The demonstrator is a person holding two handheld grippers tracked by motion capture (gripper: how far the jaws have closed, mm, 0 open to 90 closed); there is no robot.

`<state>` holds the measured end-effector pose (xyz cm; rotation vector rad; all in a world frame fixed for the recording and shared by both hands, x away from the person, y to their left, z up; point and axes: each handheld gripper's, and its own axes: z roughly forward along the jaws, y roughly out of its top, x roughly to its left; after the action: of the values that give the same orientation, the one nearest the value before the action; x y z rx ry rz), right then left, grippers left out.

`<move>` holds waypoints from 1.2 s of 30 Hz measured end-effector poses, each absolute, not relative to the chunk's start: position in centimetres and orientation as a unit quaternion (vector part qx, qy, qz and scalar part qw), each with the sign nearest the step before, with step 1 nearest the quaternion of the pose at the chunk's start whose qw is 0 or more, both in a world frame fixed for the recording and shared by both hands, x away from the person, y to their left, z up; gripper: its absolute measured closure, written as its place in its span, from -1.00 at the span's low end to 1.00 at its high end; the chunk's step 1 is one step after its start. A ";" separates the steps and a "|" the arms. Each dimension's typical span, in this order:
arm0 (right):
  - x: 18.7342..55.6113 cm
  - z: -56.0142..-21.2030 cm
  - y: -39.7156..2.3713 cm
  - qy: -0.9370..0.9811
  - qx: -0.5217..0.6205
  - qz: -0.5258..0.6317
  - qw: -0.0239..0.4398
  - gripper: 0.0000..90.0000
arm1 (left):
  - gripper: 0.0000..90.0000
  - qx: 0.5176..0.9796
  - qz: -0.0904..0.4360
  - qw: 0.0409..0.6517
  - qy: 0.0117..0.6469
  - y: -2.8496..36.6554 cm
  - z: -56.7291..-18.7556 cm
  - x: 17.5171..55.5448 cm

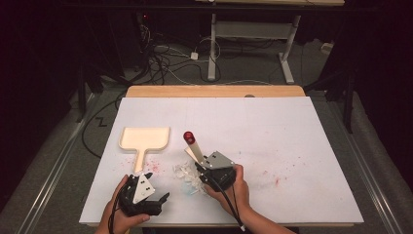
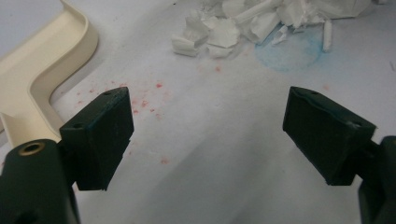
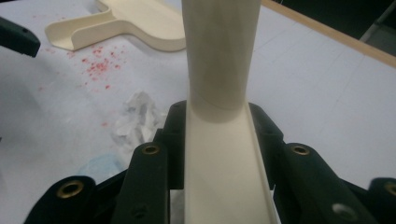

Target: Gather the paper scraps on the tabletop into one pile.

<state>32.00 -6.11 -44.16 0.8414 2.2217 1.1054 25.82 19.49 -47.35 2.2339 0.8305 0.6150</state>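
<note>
A cream dustpan (image 1: 145, 138) (image 2: 42, 70) (image 3: 135, 21) lies flat at the left of the white sheet, its handle toward me. My right gripper (image 1: 200, 165) (image 3: 217, 121) is shut on the handle of a cream tool with a red tip (image 1: 194, 145) (image 3: 219, 60), which slants up and away from the jaws. Just below that tool lies a small heap of white paper scraps (image 1: 187, 175) (image 2: 243, 23) (image 3: 137, 119). My left gripper (image 1: 153, 187) (image 2: 208, 133) rests open by the near edge, with bare sheet between its jaws and the dustpan handle just to its left.
The white sheet (image 1: 272, 126) covers a wooden table whose far edge (image 1: 214, 91) shows. Red specks (image 1: 155, 168) and a faint blue ring (image 2: 289, 53) mark the sheet. Cables and a desk frame (image 1: 213, 48) stand on the floor beyond.
</note>
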 end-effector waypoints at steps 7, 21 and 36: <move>33.4 -42.5 -9.0 0.808 0.313 0.431 0.251 0.51 | -0.65 0.858 0.234 0.329 0.318 19.5 -47.4 25.8; 32.5 -39.3 -19.0 0.831 0.241 0.460 0.201 0.51 | -0.65 0.861 0.232 0.322 0.318 19.3 -47.5 25.8; 29.1 -42.3 -16.8 0.883 0.186 0.407 0.139 0.51 | -0.65 0.865 0.228 0.321 0.310 19.0 -47.6 25.9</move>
<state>29.12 -16.80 -42.26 0.5387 2.5529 1.1772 25.86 18.98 -47.63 2.2723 0.8155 0.5998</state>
